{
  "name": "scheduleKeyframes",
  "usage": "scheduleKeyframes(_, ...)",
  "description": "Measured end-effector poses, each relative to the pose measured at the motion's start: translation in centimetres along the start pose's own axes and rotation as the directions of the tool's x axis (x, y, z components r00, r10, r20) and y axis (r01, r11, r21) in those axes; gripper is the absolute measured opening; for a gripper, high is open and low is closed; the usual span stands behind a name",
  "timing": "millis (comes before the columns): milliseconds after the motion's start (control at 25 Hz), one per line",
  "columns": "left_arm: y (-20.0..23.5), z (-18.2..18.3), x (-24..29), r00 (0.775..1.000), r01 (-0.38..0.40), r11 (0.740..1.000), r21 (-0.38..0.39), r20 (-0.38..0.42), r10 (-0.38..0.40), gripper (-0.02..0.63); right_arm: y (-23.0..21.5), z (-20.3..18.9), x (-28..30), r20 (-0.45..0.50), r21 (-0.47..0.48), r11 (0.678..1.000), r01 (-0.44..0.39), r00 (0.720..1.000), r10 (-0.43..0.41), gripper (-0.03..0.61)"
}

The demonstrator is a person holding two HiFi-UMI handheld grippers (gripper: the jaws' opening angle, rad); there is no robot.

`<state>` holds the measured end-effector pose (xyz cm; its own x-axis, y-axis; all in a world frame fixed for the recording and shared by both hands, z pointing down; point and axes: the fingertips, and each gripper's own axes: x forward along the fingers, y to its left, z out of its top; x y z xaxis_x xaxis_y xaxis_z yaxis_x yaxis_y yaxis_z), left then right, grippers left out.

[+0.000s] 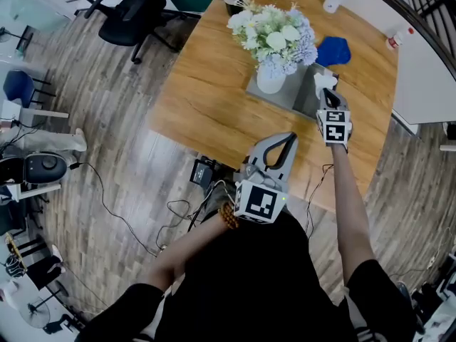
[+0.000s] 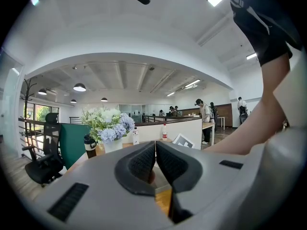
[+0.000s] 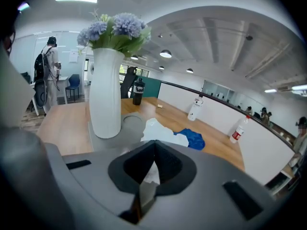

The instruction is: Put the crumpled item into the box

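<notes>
White paper (image 3: pixel 160 131) is clenched in my right tool (image 3: pixel 154 147), at the right side of the grey box (image 1: pixel 281 95) by the vase (image 1: pixel 271 80), likely to drop in. My left tool (image 2: pixel 156 150) hangs near me, clenched on nothing.

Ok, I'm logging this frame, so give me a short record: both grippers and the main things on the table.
left gripper: jaws shut, empty, by the table edge
right gripper: jaws shut on white paper
white paper: crumpled, beside the vase
vase: upright on grey tray, holds flowers
blue cloth: bunched on the table, beyond the tray
</notes>
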<state>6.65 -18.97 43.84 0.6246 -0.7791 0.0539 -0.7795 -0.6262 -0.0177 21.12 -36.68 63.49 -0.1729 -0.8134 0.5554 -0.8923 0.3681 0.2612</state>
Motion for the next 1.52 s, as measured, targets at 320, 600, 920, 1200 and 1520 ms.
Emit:
scheduleKeyframes(320, 1.5, -0.9, 0.0, 1.0, -0.017, 1.0, -0.018, -0.02, 0.017, 0.023, -0.4, -2.7, 3.5, -0.105, -0.029, 0.999, -0.015, 0.994, 0.012, 0.006)
scheduleKeyframes(600, 2.7, -1.4, 0.1, 0.999, -0.032, 0.999, -0.025, -0.029, 0.031, 0.023, -1.7, -4.4, 6.0, -0.159, 0.026, 1.0, 0.001, 0.987, 0.003, 0.006)
scheduleKeyframes(920, 3.6, -1.5, 0.2, 0.998, -0.049, 0.998, -0.032, -0.039, 0.047, 0.023, -2.3, -4.8, 7.4, -0.188, 0.039, 0.999, -0.005, 0.982, 0.012, 0.006)
scheduleKeyframes(1200, 3.9, -1.7, 0.9, 0.997, -0.064, 0.996, -0.06, -0.037, 0.061, 0.023, -2.3, -6.8, 8.3, -0.242, 0.062, 0.998, -0.018, 0.97, 0.033, 0.008)
scheduleKeyframes(1520, 3.9, -1.9, 1.3, 0.997, -0.071, 0.994, -0.085, -0.041, 0.068, 0.023, -1.9, -8.3, 8.3, -0.274, 0.065, 0.997, -0.035, 0.96, 0.051, 0.011)
